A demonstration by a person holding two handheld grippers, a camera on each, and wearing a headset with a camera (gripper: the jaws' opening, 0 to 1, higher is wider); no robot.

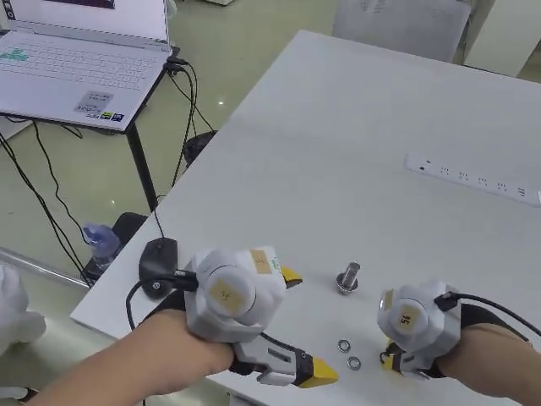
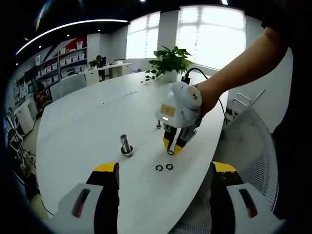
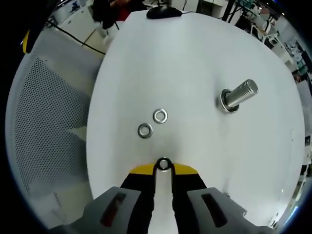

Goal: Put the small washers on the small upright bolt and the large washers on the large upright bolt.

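The right gripper (image 3: 164, 170) has its fingers (image 3: 139, 192) clamped together on a held washer (image 3: 164, 164), which sits right at their yellow tips, low over the white desk (image 1: 355, 152). Just ahead of those tips, apart from them, two more lie flat on the desk side by side: the nearer washer (image 3: 145, 130) and the farther washer (image 3: 160, 115). The large upright bolt (image 1: 348, 277) stands on its head further out and off to one side, well clear of both grippers. The left gripper (image 1: 306, 326) is held low at the desk's near edge with its fingers spread wide apart and nothing in them. From its own view the two loose washers lie ahead in the gap between those fingers, with the right gripper's tips just beyond them.
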